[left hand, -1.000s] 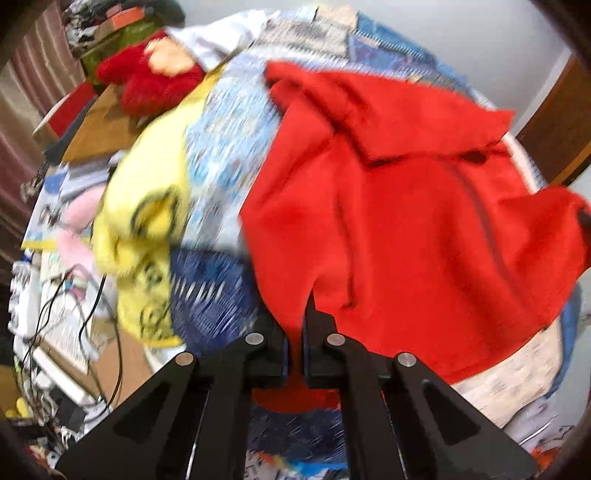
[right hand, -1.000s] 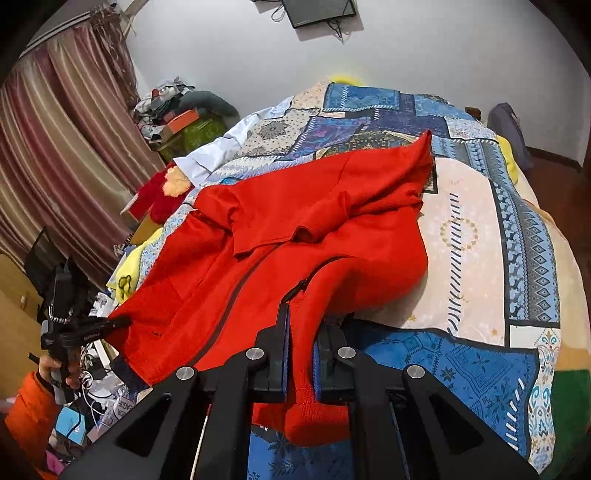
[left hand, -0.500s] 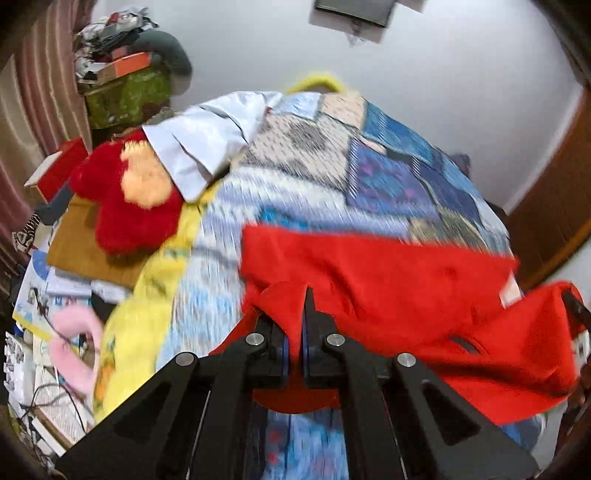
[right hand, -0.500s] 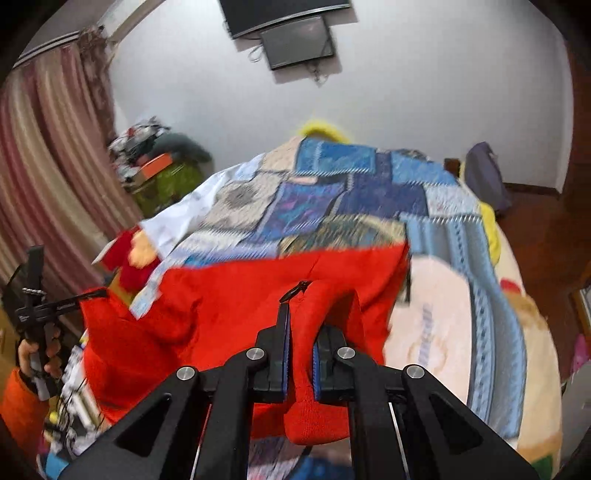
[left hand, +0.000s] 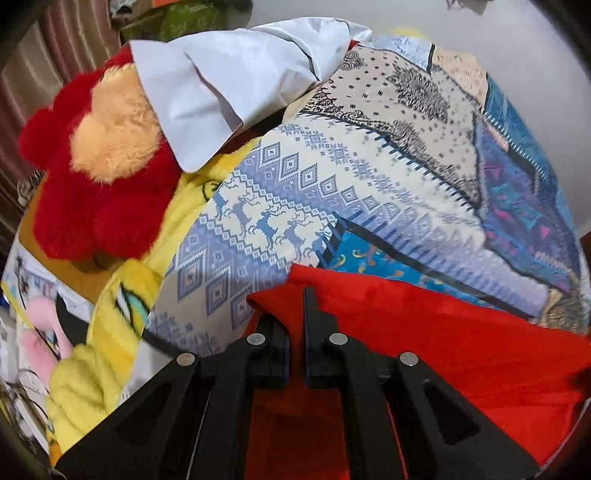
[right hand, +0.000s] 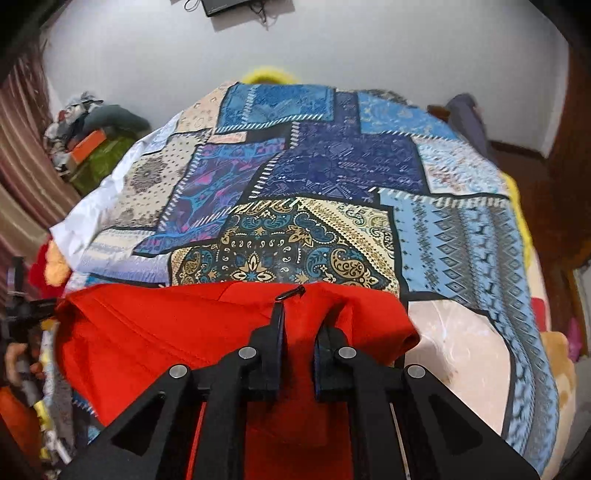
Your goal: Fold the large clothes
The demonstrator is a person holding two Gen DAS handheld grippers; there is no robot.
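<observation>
A red zip-up jacket (left hand: 443,350) lies on the patchwork quilt (left hand: 369,184) of a bed. My left gripper (left hand: 295,317) pinches one corner of its edge; the jaws are easing apart slightly with red cloth still pressed between them. In the right wrist view the jacket (right hand: 166,332) stretches left as a taut straight edge. My right gripper (right hand: 299,325) is shut on the cloth beside the black zipper pull (right hand: 291,292). At the far left of that view, a hand (right hand: 18,354) holds the left gripper's handle. The jacket below both grippers is hidden.
A red plush toy (left hand: 103,177), a white sheet (left hand: 229,81) and a yellow blanket (left hand: 122,321) crowd the bed's left side. A heap of belongings (right hand: 92,136) sits by the curtain. The quilt (right hand: 314,177) runs up to the wall under a dark screen (right hand: 229,5).
Both grippers have carried the jacket's edge up the bed toward the wall. The spread-out red cloth has dropped below the fingers, and far more quilt shows ahead.
</observation>
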